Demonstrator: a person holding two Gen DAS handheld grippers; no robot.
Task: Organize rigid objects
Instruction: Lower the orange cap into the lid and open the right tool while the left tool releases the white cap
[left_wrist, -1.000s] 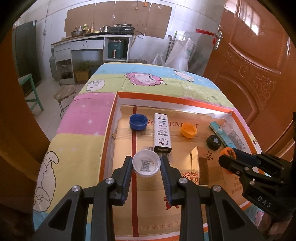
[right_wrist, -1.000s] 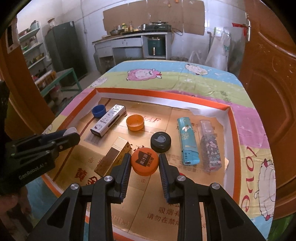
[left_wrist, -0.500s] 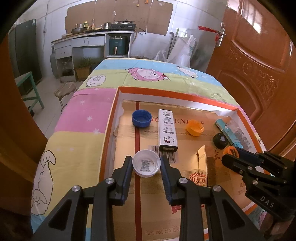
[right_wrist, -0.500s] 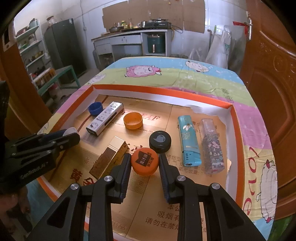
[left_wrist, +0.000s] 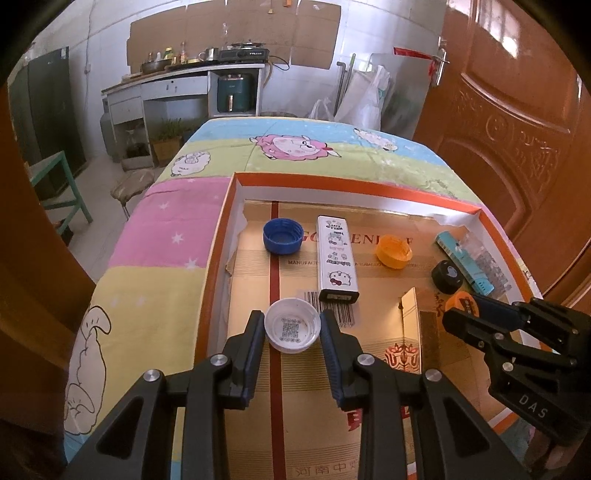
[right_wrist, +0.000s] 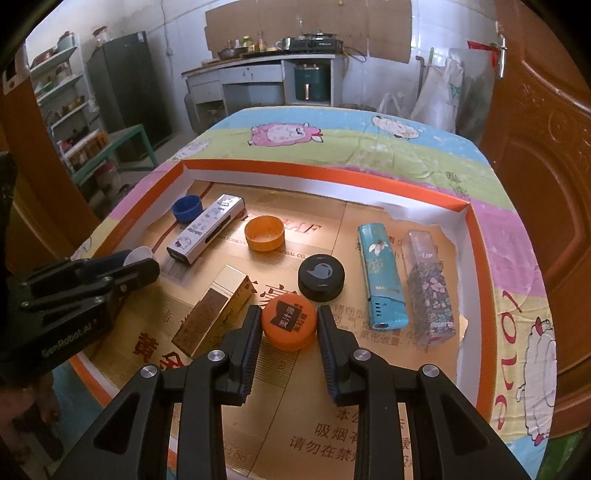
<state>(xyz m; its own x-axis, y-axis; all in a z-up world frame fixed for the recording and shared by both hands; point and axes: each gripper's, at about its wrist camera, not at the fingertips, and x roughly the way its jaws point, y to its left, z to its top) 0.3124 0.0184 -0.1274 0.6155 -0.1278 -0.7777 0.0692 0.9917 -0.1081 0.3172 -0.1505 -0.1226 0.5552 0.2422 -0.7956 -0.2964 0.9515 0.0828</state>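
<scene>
My left gripper (left_wrist: 292, 325) is shut on a white bottle cap (left_wrist: 292, 330), open side up, held above the orange-rimmed cardboard tray (left_wrist: 332, 179). My right gripper (right_wrist: 289, 323) is shut on an orange cap with black print (right_wrist: 289, 322), above the tray's near middle. In the tray lie a blue cap (left_wrist: 282, 236), a white cartoon-printed box (left_wrist: 337, 258), an open orange cap (right_wrist: 264, 233), a black cap (right_wrist: 321, 277), a gold box (right_wrist: 214, 304), a teal lighter (right_wrist: 380, 275) and a clear floral case (right_wrist: 428, 282).
The tray sits on a table with a pastel cartoon cloth (left_wrist: 295, 144). A brown door (left_wrist: 517, 110) stands close at the right. A green stool (left_wrist: 55, 177) and kitchen counter (left_wrist: 184, 85) are at the far left.
Both grippers have risen and drawn back a little with their caps, so the tray's objects look farther away. The grips have not changed.
</scene>
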